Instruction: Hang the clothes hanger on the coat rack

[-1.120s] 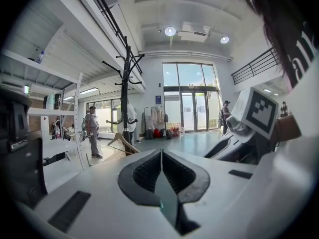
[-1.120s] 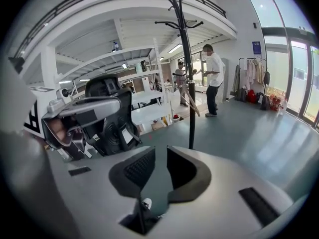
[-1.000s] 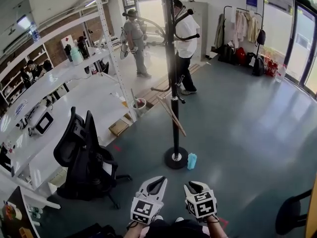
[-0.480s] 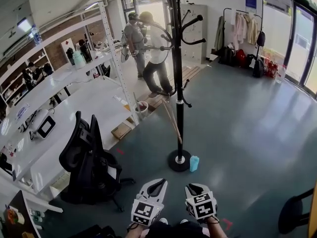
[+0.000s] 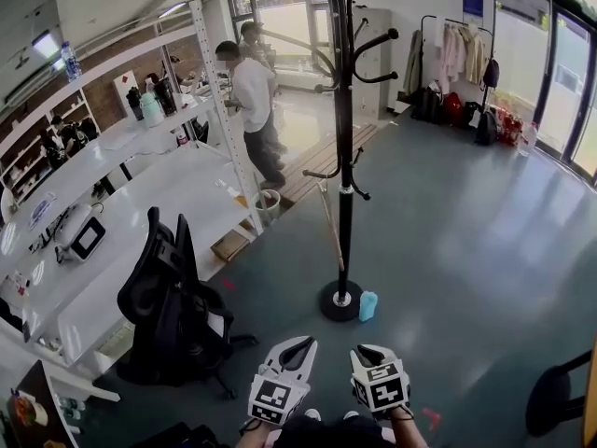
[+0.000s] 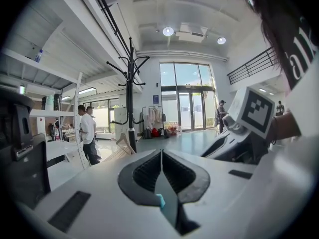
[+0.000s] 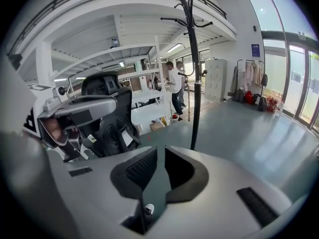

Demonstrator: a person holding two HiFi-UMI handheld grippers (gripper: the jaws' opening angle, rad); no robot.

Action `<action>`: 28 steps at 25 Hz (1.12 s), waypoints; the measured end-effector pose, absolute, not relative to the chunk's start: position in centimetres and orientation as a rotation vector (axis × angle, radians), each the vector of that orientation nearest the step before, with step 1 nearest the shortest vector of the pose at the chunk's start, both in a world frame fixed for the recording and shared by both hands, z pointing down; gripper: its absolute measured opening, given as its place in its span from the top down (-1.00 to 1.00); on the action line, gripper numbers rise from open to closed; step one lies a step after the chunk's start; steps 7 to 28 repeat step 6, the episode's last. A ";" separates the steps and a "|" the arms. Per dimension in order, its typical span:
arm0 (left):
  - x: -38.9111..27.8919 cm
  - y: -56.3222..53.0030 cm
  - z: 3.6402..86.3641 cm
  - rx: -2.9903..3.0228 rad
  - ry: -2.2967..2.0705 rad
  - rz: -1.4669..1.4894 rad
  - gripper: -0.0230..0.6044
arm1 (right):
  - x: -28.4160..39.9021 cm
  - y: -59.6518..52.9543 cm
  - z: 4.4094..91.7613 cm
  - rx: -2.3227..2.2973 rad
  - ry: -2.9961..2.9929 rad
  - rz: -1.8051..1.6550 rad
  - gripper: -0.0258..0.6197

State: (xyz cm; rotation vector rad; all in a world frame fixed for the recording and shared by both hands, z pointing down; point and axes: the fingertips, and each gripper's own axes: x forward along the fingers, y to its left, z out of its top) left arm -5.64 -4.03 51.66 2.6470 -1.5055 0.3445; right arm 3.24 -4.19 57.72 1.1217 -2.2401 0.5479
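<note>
The black coat rack (image 5: pixel 345 157) stands on a round base (image 5: pixel 340 302) in the middle of the grey floor, a couple of steps ahead of me. A wooden hanger (image 5: pixel 327 220) hangs tilted beside its pole from a low hook; the left gripper view shows the hanger (image 6: pixel 123 142) too. My left gripper (image 5: pixel 298 345) and right gripper (image 5: pixel 370 351) are held low and close to my body, side by side, well short of the rack. Both are shut with nothing between the jaws. The rack's pole (image 7: pixel 197 98) rises just beyond the right gripper (image 7: pixel 160 149).
A black office chair (image 5: pixel 173 297) stands to the left, next to long white shelving desks (image 5: pixel 140 194). A small blue object (image 5: pixel 368 304) sits by the rack's base. Two people (image 5: pixel 252 101) stand by the shelving. A clothes rail (image 5: pixel 457 45) is at the back, a dark stool (image 5: pixel 550 399) at the lower right.
The person in the white shirt has walked from behind the rack leftward to the shelving. The rack has shifted slightly right in the view. Both grippers stay in place, still shut.
</note>
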 end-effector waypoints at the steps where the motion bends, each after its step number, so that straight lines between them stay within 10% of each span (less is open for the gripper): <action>1: -5.8 -4.0 51.7 2.647 -1.504 0.348 0.90 | 3.1 -4.1 57.8 1.121 -2.237 0.549 0.74; 28: -6.1 -3.7 52.2 2.655 -1.474 0.351 0.90 | 2.6 -3.5 58.4 1.123 -2.212 0.568 0.74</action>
